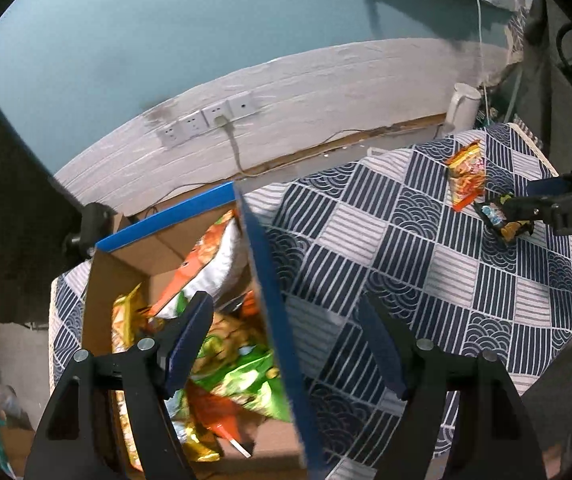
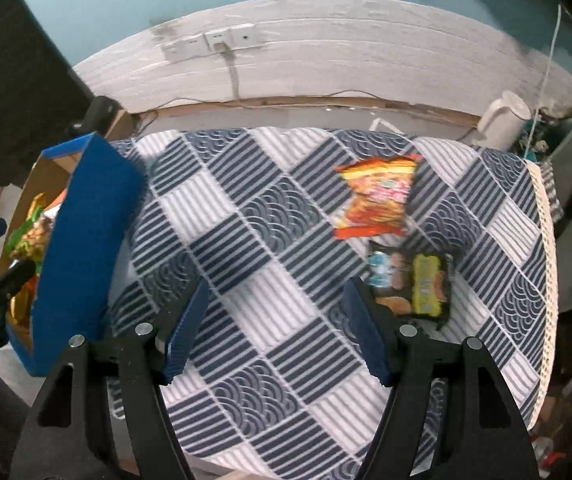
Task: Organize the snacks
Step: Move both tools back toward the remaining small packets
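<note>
- Readable writing: only "DAS" in white on the right gripper's black body, seen in the left wrist view; print on the snack packs is too blurred to read.
- Cardboard box [image 1: 262,264] with blue outside walls sits at the left end of the table; open top, brown inside.
- Box contents: a heap of snack bags [image 1: 222,344], white/orange, green, gold and orange ones; exact count cannot be told, at least four.
- Left gripper [image 1: 286,344] hovers over the box's right wall, jaws wide apart, one blue finger above the bags and one above the cloth; holds nothing.
- Checked tablecloth [image 2: 270,216], navy and white squares with stripes and wave patterns, covers the table.
- Two snack packs lie loose on the cloth, right of centre.
- Orange snack bag [image 2: 376,200], one, lies flat toward the far side of the cloth.
- Black snack pack [image 2: 414,280], one, with a yellow label, lies just in front of the orange bag, nearly touching it.
- Right gripper [image 2: 276,334] has jaws spread wide, nothing between them; its right finger sits just beside the black pack's near left corner. Contact cannot be told.
- White kettle [image 2: 504,120], one, stands beyond the table's far right corner.
- Wall sockets [image 2: 214,42]: a row of three plates, one with a plug and cable.
</note>
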{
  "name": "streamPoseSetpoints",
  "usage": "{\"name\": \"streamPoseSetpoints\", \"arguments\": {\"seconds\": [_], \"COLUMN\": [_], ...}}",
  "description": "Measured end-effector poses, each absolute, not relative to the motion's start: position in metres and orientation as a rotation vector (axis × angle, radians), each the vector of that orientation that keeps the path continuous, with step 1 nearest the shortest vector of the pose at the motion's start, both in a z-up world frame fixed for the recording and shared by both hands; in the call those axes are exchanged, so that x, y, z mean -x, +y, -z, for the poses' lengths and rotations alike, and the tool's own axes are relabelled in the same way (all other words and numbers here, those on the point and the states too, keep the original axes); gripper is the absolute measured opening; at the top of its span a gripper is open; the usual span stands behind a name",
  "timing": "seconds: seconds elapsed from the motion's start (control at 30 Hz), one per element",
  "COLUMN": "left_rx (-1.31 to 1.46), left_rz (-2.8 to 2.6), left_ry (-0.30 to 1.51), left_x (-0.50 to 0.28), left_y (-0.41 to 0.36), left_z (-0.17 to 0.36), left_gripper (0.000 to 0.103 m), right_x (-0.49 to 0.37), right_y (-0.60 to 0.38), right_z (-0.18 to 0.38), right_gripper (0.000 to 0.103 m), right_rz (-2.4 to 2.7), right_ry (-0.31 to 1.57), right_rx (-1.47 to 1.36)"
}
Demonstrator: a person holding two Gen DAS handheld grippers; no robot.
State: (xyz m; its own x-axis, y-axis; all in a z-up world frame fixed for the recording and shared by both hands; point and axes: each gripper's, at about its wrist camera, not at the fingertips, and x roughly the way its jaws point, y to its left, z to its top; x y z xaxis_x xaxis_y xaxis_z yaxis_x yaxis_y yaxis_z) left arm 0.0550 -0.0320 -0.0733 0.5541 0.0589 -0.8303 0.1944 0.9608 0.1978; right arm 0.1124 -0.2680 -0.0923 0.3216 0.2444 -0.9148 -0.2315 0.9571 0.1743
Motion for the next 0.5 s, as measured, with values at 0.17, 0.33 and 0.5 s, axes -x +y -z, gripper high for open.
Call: {"name": "streamPoseSetpoints", "arguments": {"seconds": [0.17,0.33,0.5], "left_rx": [-0.291,-0.286,-0.291], "left_rz": [0.101,0.121,0.143], "left_ry": [0.985,1.000,1.020], "left_x": [-0.067,-0.083,-0.102], "left_y": [-0.052,-0.074,-0.096], "left_z": [0.076,0.087,0.105], "left_gripper": [0.077,0.078,0.078], "right_x": [-0.119,-0.131,-0.151], "right_y": [-0.296,-0.324,-0.356], "right_z": [0.100,0.112,0.134], "right_gripper": [0.070,0.070,0.070], "right_rz": [-0.281,-0.245,-0.202], "right_ry": [1.219,1.244,1.275], "right_rx": [0.014,0.059,0.051]}}
